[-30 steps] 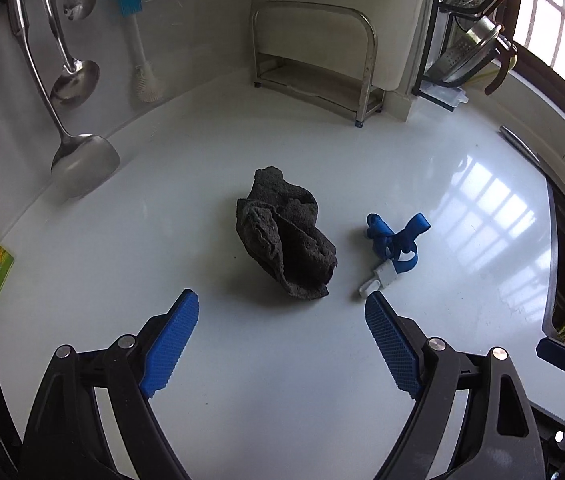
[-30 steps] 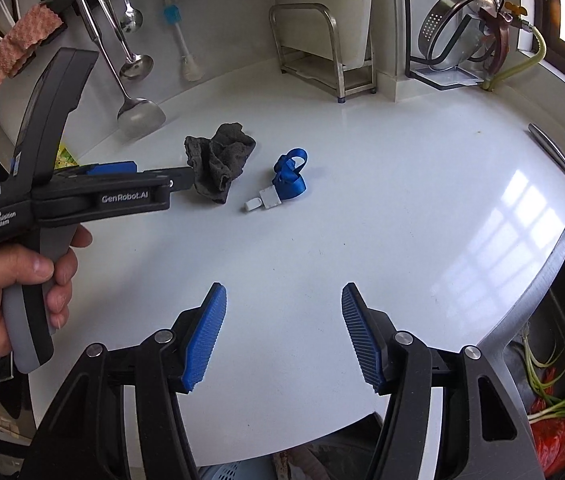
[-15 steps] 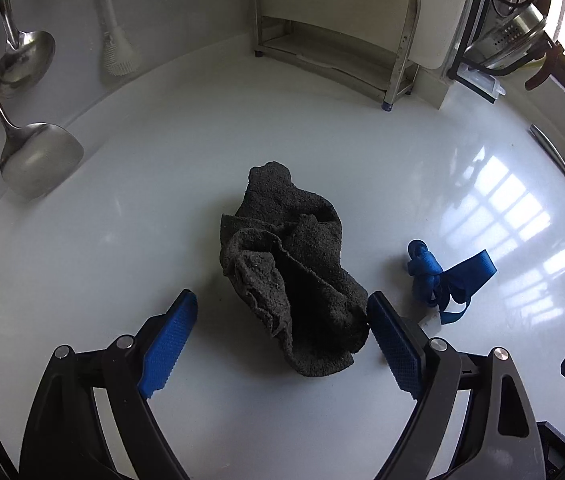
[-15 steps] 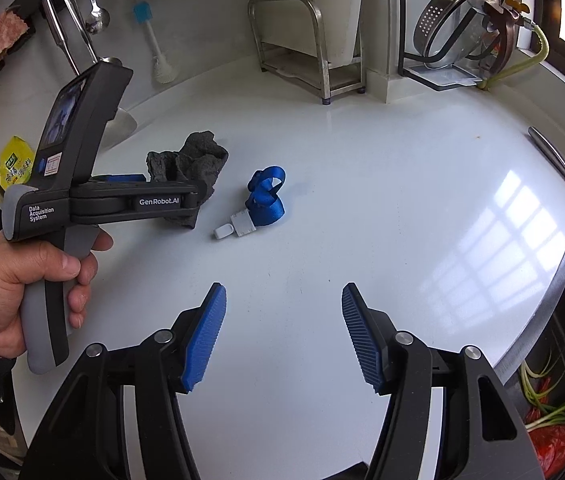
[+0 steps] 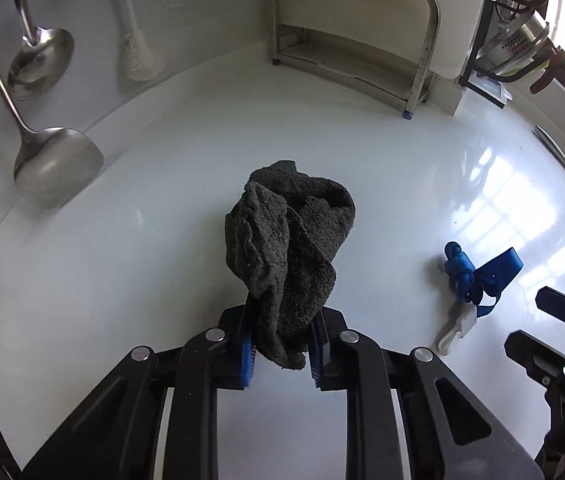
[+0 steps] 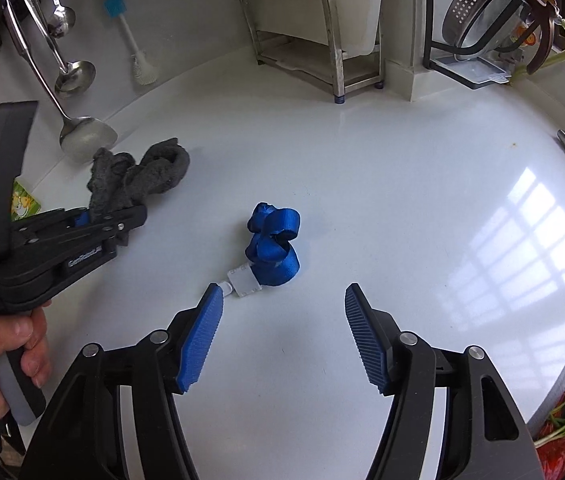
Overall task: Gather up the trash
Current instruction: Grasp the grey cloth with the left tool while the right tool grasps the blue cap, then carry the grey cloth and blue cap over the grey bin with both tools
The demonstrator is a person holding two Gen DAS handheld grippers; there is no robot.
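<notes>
Two bits of trash sit on the white counter (image 6: 382, 168), and each has a tool at it. The left gripper (image 5: 280, 350) is closed tight on the near end of the grey rag (image 5: 290, 240), whose bulk flops away from it. The right gripper (image 6: 282, 336) gapes wide with nothing in it; the blue strap (image 6: 274, 246) lies just ahead, its white clip (image 6: 244, 280) trailing towards the left finger. I'd say the right hand is clearly nearer, needing only a short push forward and slightly left
</notes>
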